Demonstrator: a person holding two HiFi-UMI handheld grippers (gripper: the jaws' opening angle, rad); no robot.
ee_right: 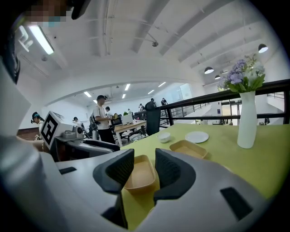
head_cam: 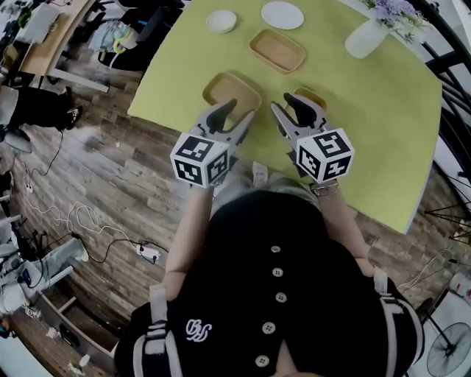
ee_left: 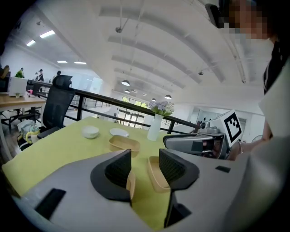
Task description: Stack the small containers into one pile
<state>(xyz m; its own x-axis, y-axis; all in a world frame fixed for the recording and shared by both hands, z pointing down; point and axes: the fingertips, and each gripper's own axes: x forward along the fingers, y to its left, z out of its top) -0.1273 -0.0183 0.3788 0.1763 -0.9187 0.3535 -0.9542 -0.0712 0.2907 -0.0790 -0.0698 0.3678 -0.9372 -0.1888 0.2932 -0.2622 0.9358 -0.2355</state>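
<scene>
Hovering at the near edge of the table (head_cam: pixel 383 132), your left gripper (head_cam: pixel 237 112) and right gripper (head_cam: pixel 288 104) both have jaws apart, gripping nothing. Just beyond their tips lie the left container (head_cam: pixel 221 85) and right container (head_cam: pixel 312 94). The far container (head_cam: pixel 277 50) sits farther off, near the bowl (head_cam: pixel 221 20), plate (head_cam: pixel 282 15) and vase (head_cam: pixel 366 38).

vase (head_cam: pixel 366 38) (purple flowers (head_cam: pixel 396 10)): far right on table (head_cam: pixel 383 125) | white plate (head_cam: pixel 282 15): far edge | cables (head_cam: pixel 73 215): wood floor (head_cam: pixel 125 162), left

Lighting: bright, even, supplied by ceiling strip lights (ee_right: pixel 41 38) | Shadows: soft and faint on table (head_cam: pixel 383 132) | Glare: mild, noted at lamps | Distortion: strong fisheye curvature, dark vignetted corners observed in gripper views | Focus: distance slightly softened
</scene>
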